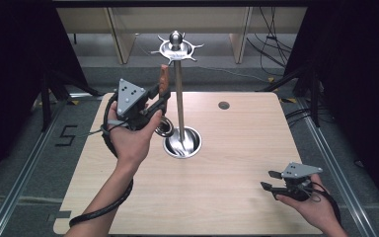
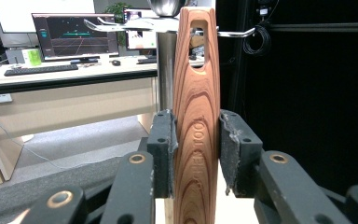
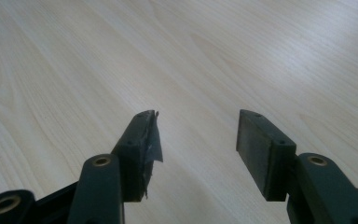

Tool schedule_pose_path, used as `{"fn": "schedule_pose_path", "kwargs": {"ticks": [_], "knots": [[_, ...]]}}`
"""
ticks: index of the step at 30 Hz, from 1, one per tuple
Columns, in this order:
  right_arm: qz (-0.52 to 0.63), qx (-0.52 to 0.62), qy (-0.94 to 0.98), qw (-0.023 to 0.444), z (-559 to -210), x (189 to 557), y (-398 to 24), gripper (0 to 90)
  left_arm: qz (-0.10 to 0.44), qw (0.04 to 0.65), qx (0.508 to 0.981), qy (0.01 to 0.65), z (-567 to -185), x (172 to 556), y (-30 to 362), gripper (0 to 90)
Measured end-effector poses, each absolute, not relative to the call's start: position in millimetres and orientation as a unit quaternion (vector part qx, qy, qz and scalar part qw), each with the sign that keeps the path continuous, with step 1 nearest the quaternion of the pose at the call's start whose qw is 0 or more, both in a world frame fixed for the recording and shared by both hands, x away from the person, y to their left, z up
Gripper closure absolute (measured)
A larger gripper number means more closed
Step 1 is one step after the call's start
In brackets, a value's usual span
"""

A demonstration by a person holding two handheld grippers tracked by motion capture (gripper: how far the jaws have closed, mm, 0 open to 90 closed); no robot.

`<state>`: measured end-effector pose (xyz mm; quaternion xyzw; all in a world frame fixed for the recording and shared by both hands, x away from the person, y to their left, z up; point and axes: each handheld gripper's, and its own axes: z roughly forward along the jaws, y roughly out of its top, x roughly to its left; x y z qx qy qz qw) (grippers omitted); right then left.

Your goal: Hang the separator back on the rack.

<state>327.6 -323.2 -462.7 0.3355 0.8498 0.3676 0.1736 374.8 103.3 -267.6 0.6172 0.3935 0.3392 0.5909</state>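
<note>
A wooden utensil handle with a slot near its top stands upright between the pads of my left gripper, which is shut on it. From above, the left gripper holds the handle just left of the metal stand's pole. The handle's top sits below the ring of hooks. A metal loop hangs below the gripper, near the stand's round base. One hook reaches right behind the handle. My right gripper rests low at the table's front right, open with nothing between its jaws.
The light wooden table has a small round cable hole at the back. Black curtains flank both sides, and cables lie on the floor behind. A desk with a monitor and keyboard stands beyond the stand.
</note>
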Motion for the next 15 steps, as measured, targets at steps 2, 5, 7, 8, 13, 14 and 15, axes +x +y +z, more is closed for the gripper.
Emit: {"fn": "schedule_pose_path", "kwargs": {"ticks": [2,5,7,8,13,14,15], "knots": [[0.368,0.335,0.850,0.174,-462.7,327.7,-323.2,48.2,0.340,0.591,0.617,0.393,-266.9,375.1,102.7,67.1],[0.368,0.335,0.850,0.174,-462.7,327.8,-323.2,48.2,0.349,0.589,0.618,0.388,-265.8,376.7,103.1,67.0],[0.368,0.334,0.850,0.174,-462.7,327.7,-323.0,48.2,0.341,0.591,0.615,0.395,-266.2,376.6,101.5,67.1],[0.368,0.333,0.851,0.174,-462.8,328.0,-323.1,48.2,0.341,0.591,0.615,0.395,-266.1,377.0,101.4,67.1],[0.368,0.333,0.851,0.174,-463.0,328.1,-322.9,48.2,0.344,0.590,0.613,0.399,-265.2,378.7,101.2,67.0],[0.368,0.333,0.851,0.174,-463.0,328.1,-322.9,48.2,0.344,0.590,0.612,0.399,-265.0,379.0,101.1,67.0],[0.368,0.333,0.851,0.174,-462.9,328.1,-322.9,48.2,0.345,0.588,0.613,0.399,-264.7,379.4,101.2,67.0]]}}
